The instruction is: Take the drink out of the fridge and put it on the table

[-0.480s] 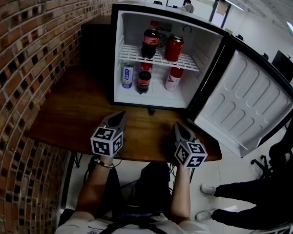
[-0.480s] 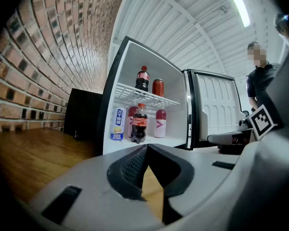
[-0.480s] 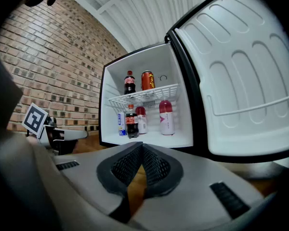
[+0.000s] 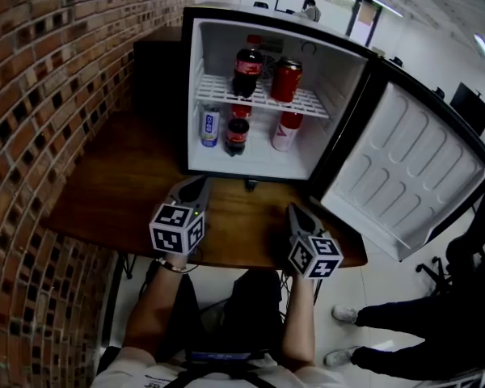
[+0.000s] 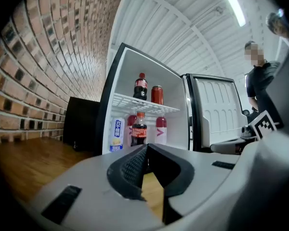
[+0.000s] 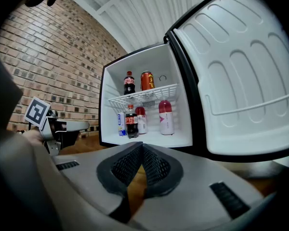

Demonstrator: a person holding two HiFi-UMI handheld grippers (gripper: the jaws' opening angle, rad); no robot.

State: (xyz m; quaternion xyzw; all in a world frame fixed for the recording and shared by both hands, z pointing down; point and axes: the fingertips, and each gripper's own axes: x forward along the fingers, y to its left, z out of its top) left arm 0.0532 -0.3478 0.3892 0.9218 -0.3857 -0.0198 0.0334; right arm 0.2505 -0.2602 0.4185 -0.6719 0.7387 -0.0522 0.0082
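Note:
A small fridge stands open on the wooden table. Its wire shelf holds a cola bottle and a red can. Below stand a blue-white can, a small cola bottle and a red-white bottle. My left gripper hovers over the table in front of the fridge, shut and empty. My right gripper is beside it, a little nearer the table's front edge, jaws also shut with nothing between them. Both point toward the fridge; the small cola bottle lies ahead.
The fridge door swings wide to the right, past the table's edge. A brick wall runs along the left. A black box sits left of the fridge. A person's legs are at the lower right on the floor.
My left gripper has edged slightly forward toward the fridge. The right gripper and the drinks have not moved.

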